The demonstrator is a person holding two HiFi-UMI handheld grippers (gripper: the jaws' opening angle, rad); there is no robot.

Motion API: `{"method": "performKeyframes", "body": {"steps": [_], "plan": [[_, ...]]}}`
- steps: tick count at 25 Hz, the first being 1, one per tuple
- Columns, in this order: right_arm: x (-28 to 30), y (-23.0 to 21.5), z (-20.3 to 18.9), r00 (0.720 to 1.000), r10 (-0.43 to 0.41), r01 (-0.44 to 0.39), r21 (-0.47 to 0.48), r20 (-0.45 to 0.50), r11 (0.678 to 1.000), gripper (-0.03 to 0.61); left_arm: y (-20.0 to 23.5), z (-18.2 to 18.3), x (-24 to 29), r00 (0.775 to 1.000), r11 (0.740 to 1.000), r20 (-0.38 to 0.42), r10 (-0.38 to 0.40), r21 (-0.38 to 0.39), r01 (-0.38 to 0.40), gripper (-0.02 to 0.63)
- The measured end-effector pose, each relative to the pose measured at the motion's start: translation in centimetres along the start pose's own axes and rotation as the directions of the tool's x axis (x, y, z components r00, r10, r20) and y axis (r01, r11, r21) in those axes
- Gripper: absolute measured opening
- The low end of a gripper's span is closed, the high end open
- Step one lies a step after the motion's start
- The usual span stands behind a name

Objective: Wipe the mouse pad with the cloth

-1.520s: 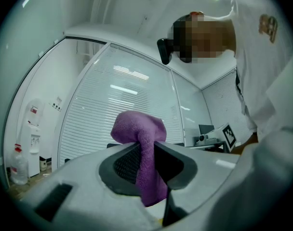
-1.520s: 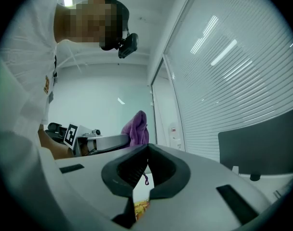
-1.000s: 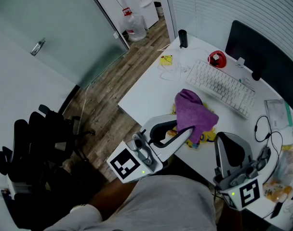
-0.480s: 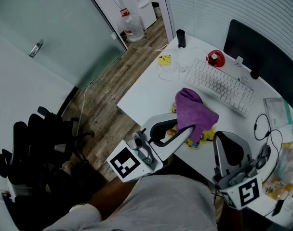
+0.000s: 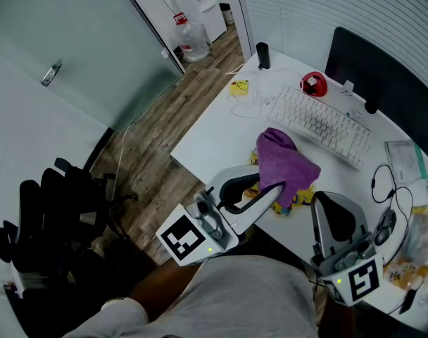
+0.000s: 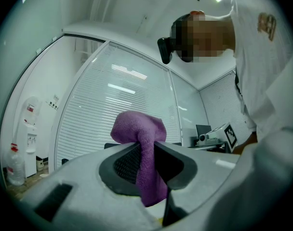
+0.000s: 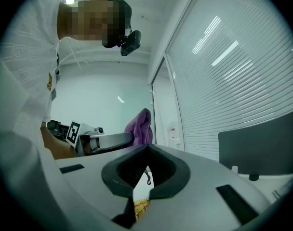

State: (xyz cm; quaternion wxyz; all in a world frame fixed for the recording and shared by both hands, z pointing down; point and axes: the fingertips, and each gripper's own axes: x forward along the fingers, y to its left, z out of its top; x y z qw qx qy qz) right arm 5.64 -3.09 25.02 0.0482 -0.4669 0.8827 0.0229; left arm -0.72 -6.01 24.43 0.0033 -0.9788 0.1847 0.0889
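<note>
From the head view, the person stands at the near edge of a white desk (image 5: pixel 217 136) with a gripper in each hand. The left gripper (image 5: pixel 277 188) reaches over the desk edge, and the purple cloth (image 5: pixel 284 162) rises from its tip in a bunched heap. Under that heap a yellow printed mat peeks out, which looks to be the mouse pad (image 5: pixel 305 200). The right gripper (image 5: pixel 326 200) hangs just beside it, nearer the person. Further back lie a white keyboard (image 5: pixel 319 124), a red round object (image 5: pixel 314 84) and a dark monitor (image 5: pixel 383 72).

In the left gripper view, the left gripper (image 6: pixel 145 147) is clamped tight on the cloth (image 6: pixel 137 128). The fabric is pinched between the dark pads, balloons above them and trails down below.

In the right gripper view, the right gripper (image 7: pixel 146 150) has its jaws pressed together with nothing held; only a wisp of purple thread (image 7: pixel 148 178) dangles at the seam. Beyond it the cloth (image 7: pixel 141 125) stands up from the other gripper, and a strip of yellow print (image 7: pixel 140 209) shows below the jaws.
</note>
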Motion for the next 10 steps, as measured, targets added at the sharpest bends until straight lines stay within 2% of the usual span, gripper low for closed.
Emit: {"method": "performKeyframes", "body": {"steps": [10], "plan": [[-0.1, 0.19, -0.43, 1.0, -0.004, 0.004, 0.013, -0.013, 1.0, 0.011, 0.08, -0.05, -0.29, 1.0, 1.0, -0.002, 0.004, 0.0, -0.004, 0.081]]}}
